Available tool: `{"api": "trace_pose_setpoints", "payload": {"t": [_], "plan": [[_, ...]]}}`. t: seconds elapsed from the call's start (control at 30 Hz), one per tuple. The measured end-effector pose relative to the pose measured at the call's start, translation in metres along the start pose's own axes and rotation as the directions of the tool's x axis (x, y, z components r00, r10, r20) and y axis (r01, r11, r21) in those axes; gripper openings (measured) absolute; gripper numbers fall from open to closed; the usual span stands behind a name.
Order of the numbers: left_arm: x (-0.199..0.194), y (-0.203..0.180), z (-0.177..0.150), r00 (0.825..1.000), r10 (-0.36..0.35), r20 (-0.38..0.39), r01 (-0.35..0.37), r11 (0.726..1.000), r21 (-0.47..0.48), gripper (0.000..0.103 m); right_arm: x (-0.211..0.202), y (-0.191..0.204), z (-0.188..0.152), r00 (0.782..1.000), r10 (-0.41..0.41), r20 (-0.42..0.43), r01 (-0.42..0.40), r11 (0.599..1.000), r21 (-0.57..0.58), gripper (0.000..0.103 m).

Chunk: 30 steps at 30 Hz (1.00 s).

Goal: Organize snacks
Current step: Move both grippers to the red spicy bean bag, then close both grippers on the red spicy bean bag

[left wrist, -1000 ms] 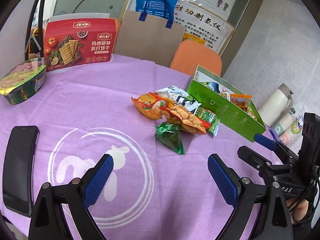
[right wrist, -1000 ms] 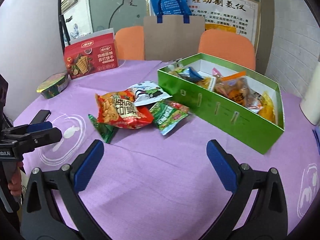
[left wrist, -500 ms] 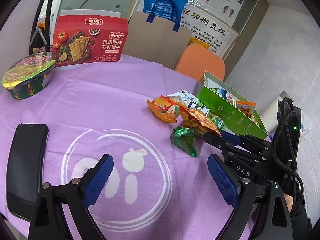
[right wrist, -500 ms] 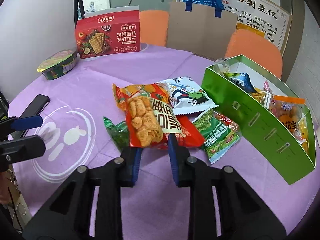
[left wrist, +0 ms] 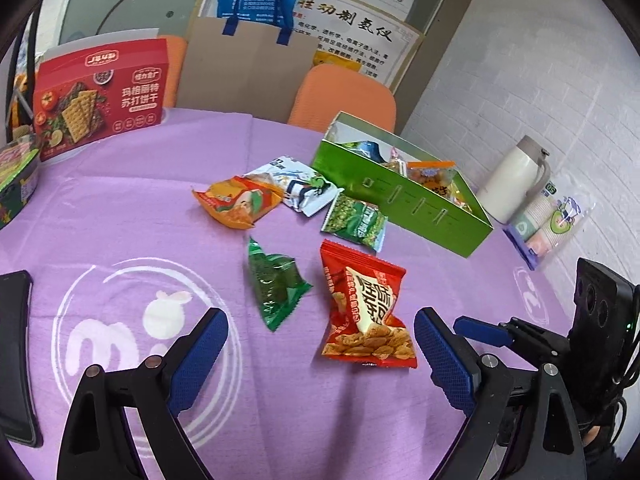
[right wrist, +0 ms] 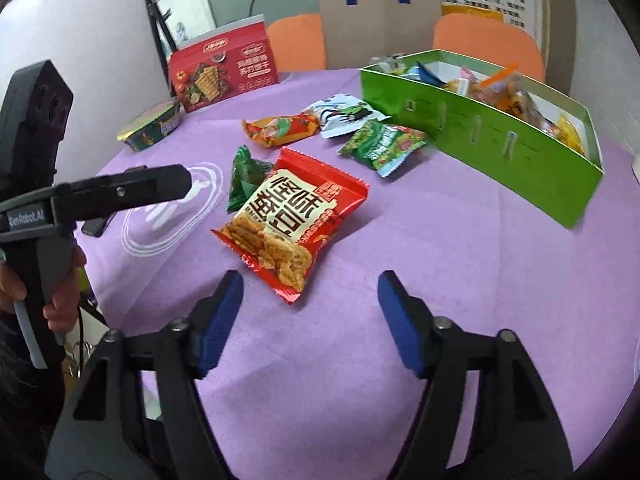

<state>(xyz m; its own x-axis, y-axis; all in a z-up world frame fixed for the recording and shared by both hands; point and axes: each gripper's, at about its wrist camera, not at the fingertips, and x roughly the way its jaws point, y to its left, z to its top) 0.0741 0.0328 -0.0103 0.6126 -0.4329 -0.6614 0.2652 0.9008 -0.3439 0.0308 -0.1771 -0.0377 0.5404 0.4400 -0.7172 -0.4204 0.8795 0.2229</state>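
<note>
The fingers [right wrist: 222,316] of both grippers are spread wide with nothing held. Five snack packets are counted loose on the purple table [left wrist: 120,208]: the red packet [left wrist: 366,308] lies nearest, apart from the one green box [left wrist: 404,200], where more are kept.
</note>
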Motion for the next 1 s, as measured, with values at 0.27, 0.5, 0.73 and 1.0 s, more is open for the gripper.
{"api": "trace_pose_setpoints", "payload": {"t": [0.27,0.5,0.73,1.0], "plan": [[0.039,-0.011,0.007,0.990,-0.095,-0.108,0.096,0.995,-0.002,0.066,0.003,-0.011,0.006,1.000,0.017,0.024,-0.020,0.993,0.114,0.073],[0.064,-0.008,0.012,0.979,-0.115,-0.167,0.112,0.993,-0.029,0.052,0.027,-0.014,0.014,0.996,0.089,0.007,-0.089,0.980,0.179,0.068],[0.073,0.000,0.007,0.973,-0.134,-0.190,0.125,0.991,-0.056,0.035,0.049,-0.007,0.018,0.991,0.128,-0.027,-0.122,0.981,0.154,0.037],[0.050,-0.024,0.017,0.977,-0.162,-0.139,0.161,0.987,-0.018,0.025,0.018,-0.008,0.018,0.995,0.090,0.040,-0.095,0.984,0.150,0.026]]}}
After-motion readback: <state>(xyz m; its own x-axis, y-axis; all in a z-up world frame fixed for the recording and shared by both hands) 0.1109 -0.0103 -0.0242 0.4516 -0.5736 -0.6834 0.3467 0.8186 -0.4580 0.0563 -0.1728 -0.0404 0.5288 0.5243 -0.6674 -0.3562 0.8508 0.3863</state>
